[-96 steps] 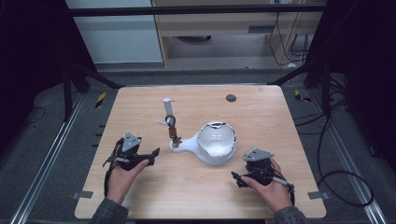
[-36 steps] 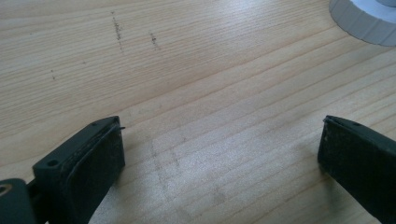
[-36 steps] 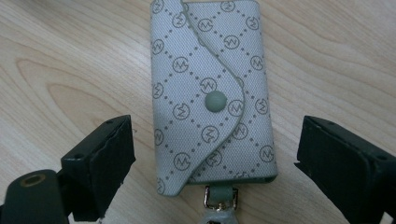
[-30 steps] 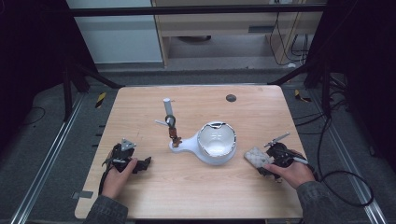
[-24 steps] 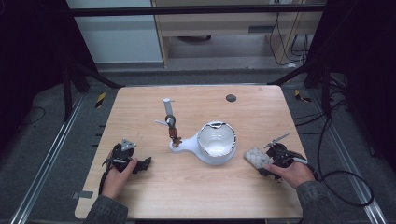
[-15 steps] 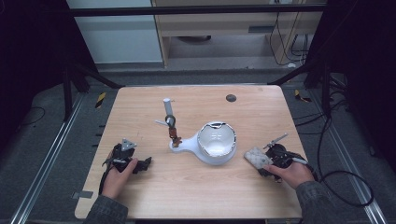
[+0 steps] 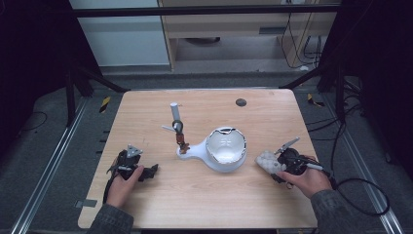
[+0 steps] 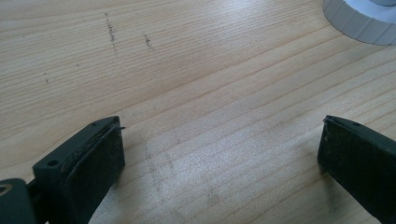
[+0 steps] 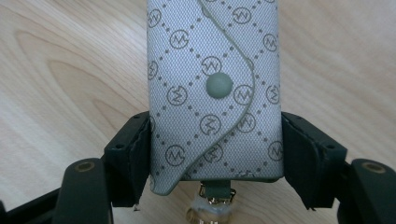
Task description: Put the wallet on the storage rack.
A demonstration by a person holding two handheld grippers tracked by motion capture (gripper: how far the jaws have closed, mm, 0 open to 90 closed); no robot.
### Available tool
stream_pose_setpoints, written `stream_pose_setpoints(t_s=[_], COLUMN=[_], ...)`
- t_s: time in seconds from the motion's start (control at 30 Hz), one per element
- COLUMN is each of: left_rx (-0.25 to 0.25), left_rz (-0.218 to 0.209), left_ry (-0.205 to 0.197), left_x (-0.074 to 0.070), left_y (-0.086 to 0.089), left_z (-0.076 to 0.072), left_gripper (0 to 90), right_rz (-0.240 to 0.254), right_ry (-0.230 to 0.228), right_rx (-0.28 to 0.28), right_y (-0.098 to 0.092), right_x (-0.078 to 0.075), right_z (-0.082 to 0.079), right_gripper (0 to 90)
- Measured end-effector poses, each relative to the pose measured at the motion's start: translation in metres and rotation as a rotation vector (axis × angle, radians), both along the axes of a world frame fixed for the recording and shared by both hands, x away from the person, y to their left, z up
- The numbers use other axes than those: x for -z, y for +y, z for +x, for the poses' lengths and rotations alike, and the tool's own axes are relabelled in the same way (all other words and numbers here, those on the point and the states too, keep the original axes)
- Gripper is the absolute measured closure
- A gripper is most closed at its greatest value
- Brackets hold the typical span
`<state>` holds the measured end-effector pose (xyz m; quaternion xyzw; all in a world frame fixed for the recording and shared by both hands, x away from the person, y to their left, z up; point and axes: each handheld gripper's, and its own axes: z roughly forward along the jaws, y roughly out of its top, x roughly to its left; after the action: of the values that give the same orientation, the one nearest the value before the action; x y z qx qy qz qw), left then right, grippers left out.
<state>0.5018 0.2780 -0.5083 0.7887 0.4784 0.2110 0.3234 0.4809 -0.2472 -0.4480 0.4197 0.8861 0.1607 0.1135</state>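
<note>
Near the desk's (image 7: 146, 204) front-left corner, the left gripper (image 7: 146, 171) rests low with its jaws wide apart over bare wood, nothing between them. Mid-desk stands a white bowl-shaped holder (image 7: 225, 150) with a small stand (image 7: 178, 127) beside it. Toward the front-right edge, the right gripper (image 9: 215, 161) has just been closing and now clamps the small patterned pouch (image 9: 212, 88) by its two sides, the snap flap facing up. To lift it well, I judge the squeeze should stay even and the rise straight, so the pouch does not twist out. The clasp (image 9: 205, 212) at the pouch's near end is cut off, and the stand's details are too small to read.
</note>
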Motion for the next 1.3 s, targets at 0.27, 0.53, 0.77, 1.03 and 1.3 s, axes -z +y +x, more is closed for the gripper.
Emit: stream_pose_setpoints(t_s=[0.27,0.53,0.77,1.03,1.3], left_rx=[-0.002,-0.003,-0.003,-0.002,-0.005], left_rz=[0.000,0.000,-0.002,0.000,-0.004], left_ry=[0.000,0.000,-0.001,-0.002,-0.001], left_x=[0.000,0.000,0.000,0.000,0.000], left_y=[0.000,0.000,0.000,0.000,0.000], left_z=[0.000,0.000,0.000,0.000,0.000], left_gripper=[0.0,0.0,0.0,0.0,0.0], right_rz=[-0.041,-0.067,-0.086,-0.117,-0.155], right_ry=[-0.063,-0.117,-0.135,-0.151,-0.146], right_rx=[-0.050,-0.100,-0.149,-0.210,-0.257], right_y=[0.008,0.020,0.035,0.058,0.078], right_x=[-0.040,-0.072,-0.090,-0.107,-0.115], right_z=[-0.004,-0.005,-0.007,-0.007,-0.005], right_gripper=[30.8,30.9,30.9,31.0,31.0])
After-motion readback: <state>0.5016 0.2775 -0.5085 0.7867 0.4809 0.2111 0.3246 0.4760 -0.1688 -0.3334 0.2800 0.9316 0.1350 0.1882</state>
